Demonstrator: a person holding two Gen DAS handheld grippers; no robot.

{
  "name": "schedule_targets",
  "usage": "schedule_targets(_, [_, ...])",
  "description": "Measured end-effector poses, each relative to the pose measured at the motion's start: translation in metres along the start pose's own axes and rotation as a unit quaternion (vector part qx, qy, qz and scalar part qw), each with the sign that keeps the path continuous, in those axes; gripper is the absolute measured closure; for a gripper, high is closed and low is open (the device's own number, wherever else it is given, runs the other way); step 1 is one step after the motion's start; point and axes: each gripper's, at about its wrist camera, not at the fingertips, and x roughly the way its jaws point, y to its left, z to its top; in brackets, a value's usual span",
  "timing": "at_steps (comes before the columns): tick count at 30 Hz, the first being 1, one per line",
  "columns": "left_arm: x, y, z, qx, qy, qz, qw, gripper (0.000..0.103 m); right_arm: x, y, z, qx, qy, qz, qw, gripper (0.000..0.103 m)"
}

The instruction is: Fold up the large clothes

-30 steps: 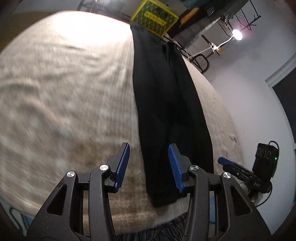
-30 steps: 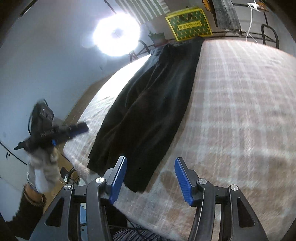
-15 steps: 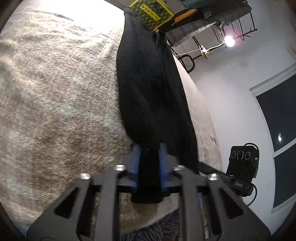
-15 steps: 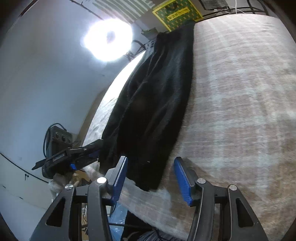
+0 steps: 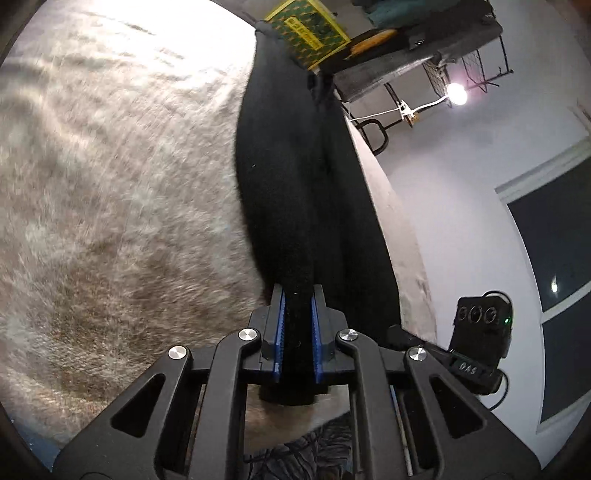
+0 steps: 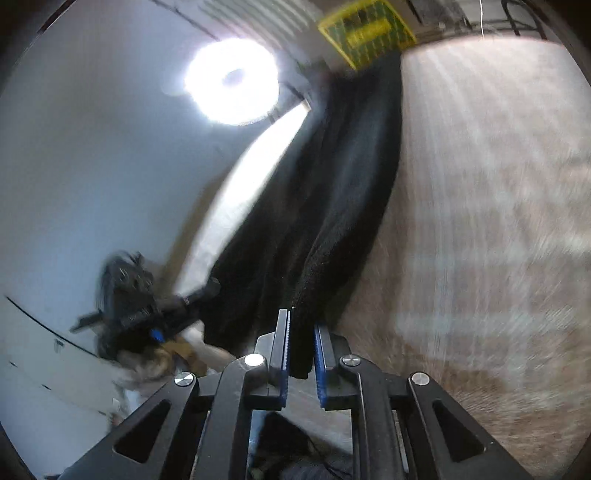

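A pair of long black trousers (image 5: 295,177) lies stretched along a beige plaid bed cover (image 5: 110,221), running from the near edge to the far end. My left gripper (image 5: 296,325) is shut on the near hem of one leg. In the right wrist view the trousers (image 6: 347,192) hang taut from my right gripper (image 6: 301,343), which is shut on the other near hem corner. Both hems are lifted a little off the cover. The other gripper shows at the side of each view (image 5: 476,347) (image 6: 140,306).
A yellow-green patterned box (image 5: 306,31) stands past the far end of the bed, beside a metal rack (image 5: 424,40) and a lamp (image 5: 456,90). A ring light (image 6: 231,81) shines at the left. The bed cover (image 6: 480,221) spreads wide to the right.
Both grippers moved in to the near hem and closed on it; the left closed first, the right within the last half second. The hem has risen off the cover.
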Motion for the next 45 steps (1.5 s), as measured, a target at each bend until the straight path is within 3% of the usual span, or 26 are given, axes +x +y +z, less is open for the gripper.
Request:
schedule_targets(3, [-0.007,-0.001,-0.001,0.01,-0.008,0.005,0.9999,0.093,-0.006,-0.008,0.001,0.011,-0.007,0.017,1.0,0.094])
schedule_targets(6, [-0.005,-0.011,-0.001,0.022,-0.009,0.014,0.9996,0.092,-0.02,-0.014,0.003,-0.001,-0.01,0.009,1.0,0.093])
schedule_targets(7, [-0.003,-0.013,0.001,0.018,-0.005,0.012,0.9997,0.087,-0.024,-0.014,0.003,-0.008,-0.011,0.011,1.0,0.088])
schedule_targets(8, [0.0,-0.014,0.002,0.013,0.0,0.01,0.9999,0.073,-0.024,-0.017,0.005,-0.008,-0.013,0.01,1.0,0.08])
schedule_targets(9, [0.002,-0.013,0.002,0.01,0.003,0.006,0.9999,0.065,-0.026,-0.02,0.005,-0.004,-0.017,0.013,1.0,0.069])
schedule_targets(10, [0.007,-0.015,0.001,0.009,0.004,0.006,0.9999,0.061,-0.022,-0.021,0.003,-0.002,-0.021,0.018,1.0,0.057])
schedule_targets(11, [0.009,-0.014,0.0,0.01,0.007,0.003,0.9999,0.061,-0.021,-0.023,0.003,-0.002,-0.019,0.026,0.999,0.057])
schedule_targets(13, [0.012,-0.018,-0.004,0.022,0.009,0.0,0.9997,0.061,-0.013,-0.033,0.0,0.001,-0.007,0.032,0.999,0.058])
schedule_targets(14, [0.013,-0.019,-0.004,0.025,0.011,-0.001,0.9996,0.067,-0.007,-0.032,-0.002,0.0,-0.003,0.038,0.999,0.063])
schedule_targets(16, [0.017,-0.017,-0.004,0.021,0.028,-0.003,0.9994,0.09,-0.001,-0.031,0.001,-0.005,0.005,0.048,0.999,0.074])
schedule_targets(17, [0.017,-0.017,-0.004,0.018,0.027,-0.007,0.9995,0.09,0.002,-0.03,0.003,-0.004,0.012,0.056,0.998,0.088])
schedule_targets(19, [0.013,-0.02,-0.001,0.018,0.02,-0.017,0.9995,0.09,0.005,-0.029,0.006,-0.002,0.016,0.077,0.997,0.092])
schedule_targets(25, [-0.008,-0.049,0.019,0.039,-0.015,-0.05,0.9979,0.09,-0.026,-0.03,0.021,-0.001,-0.024,0.115,0.993,0.093])
schedule_targets(32, [-0.006,-0.074,0.055,0.063,-0.032,-0.054,0.996,0.091,-0.039,-0.019,0.051,-0.014,-0.06,0.113,0.992,0.093])
schedule_targets(38, [0.008,-0.092,0.098,0.071,-0.05,-0.045,0.9952,0.091,-0.039,-0.007,0.094,-0.019,-0.088,0.085,0.992,0.093])
schedule_targets(45, [0.039,-0.076,0.153,0.036,-0.056,-0.03,0.9974,0.091,-0.022,0.001,0.15,-0.024,-0.098,0.03,0.994,0.093])
